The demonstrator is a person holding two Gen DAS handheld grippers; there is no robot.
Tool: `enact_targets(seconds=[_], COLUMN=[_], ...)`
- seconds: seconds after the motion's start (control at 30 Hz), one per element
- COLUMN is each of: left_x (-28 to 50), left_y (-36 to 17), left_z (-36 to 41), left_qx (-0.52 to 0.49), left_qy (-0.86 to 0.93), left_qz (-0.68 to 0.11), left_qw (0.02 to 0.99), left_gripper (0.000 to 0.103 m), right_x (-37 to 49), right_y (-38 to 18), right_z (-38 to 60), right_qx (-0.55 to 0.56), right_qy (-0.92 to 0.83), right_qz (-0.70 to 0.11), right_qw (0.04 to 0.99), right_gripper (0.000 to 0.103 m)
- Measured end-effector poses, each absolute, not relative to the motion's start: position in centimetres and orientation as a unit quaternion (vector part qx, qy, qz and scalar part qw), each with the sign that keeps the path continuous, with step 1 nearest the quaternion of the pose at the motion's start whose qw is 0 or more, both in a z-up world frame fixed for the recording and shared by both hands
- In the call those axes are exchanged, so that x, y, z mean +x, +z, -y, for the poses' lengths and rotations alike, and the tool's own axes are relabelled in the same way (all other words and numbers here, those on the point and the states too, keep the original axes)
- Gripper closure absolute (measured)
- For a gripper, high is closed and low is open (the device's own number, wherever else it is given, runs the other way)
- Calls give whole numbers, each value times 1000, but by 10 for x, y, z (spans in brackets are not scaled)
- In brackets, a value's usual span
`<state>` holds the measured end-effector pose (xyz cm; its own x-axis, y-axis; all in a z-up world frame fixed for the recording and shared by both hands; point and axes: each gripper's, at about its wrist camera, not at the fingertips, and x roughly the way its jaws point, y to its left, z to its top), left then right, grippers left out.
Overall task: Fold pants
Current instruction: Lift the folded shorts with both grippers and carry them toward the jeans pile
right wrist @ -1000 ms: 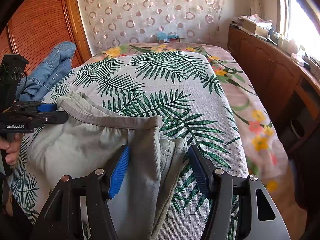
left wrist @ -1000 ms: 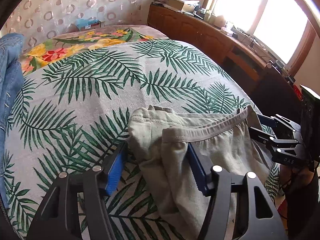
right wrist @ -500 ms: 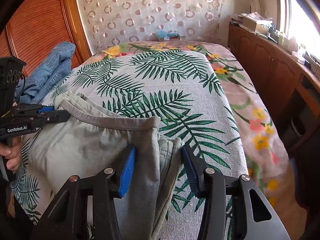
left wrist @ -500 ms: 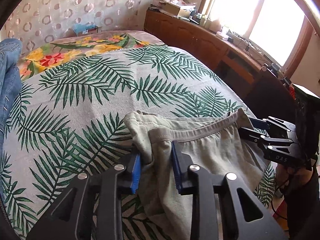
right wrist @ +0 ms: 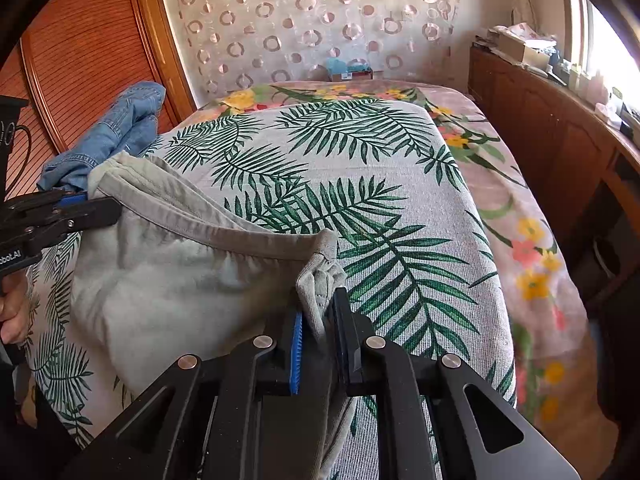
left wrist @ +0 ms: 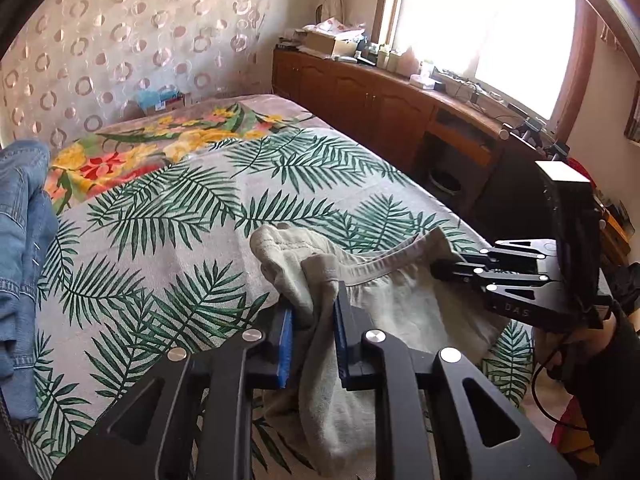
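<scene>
Light grey-green pants (left wrist: 400, 312) lie on the palm-leaf bedspread (left wrist: 180, 220), waistband facing the far end of the bed. My left gripper (left wrist: 314, 308) has its jaws closing, blue pads pressed on the waistband's left corner, which is lifted a little. In the right wrist view the pants (right wrist: 180, 280) spread to the left. There my right gripper (right wrist: 320, 314) is closing too, pinching the bunched right corner of the waistband. Each gripper shows in the other's view: the right gripper (left wrist: 440, 270) and the left gripper (right wrist: 108, 210), both at the waistband ends.
Blue jeans (left wrist: 24, 240) lie heaped on the bed's left side, also the jeans (right wrist: 116, 128) beside a wooden wardrobe (right wrist: 80, 60). A long wooden sideboard (left wrist: 380, 104) with clutter runs under the window on the right. A floral blanket (right wrist: 520, 220) hangs over the bed's right edge.
Both grippers went from wide open around the waistband corners to clamped on them. The left gripper has risen and lifted its corner off the bedspread.
</scene>
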<state>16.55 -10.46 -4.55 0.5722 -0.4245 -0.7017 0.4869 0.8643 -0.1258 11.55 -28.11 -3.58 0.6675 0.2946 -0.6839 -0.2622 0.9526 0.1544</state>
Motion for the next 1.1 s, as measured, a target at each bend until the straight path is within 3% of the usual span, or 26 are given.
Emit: enact_targets(seconds=[1.1], left_x=[111], left_y=[58], left_z=[74], left_qx=[40], left_qy=[-249], left_qz=[-252], left_qw=[934], left_gripper=[89], right_x=[46], right_y=[33], right_z=[272], right_qx=[41], right_qy=[169], right_qz=[-229], right_qw=[958], right_gripper=[92])
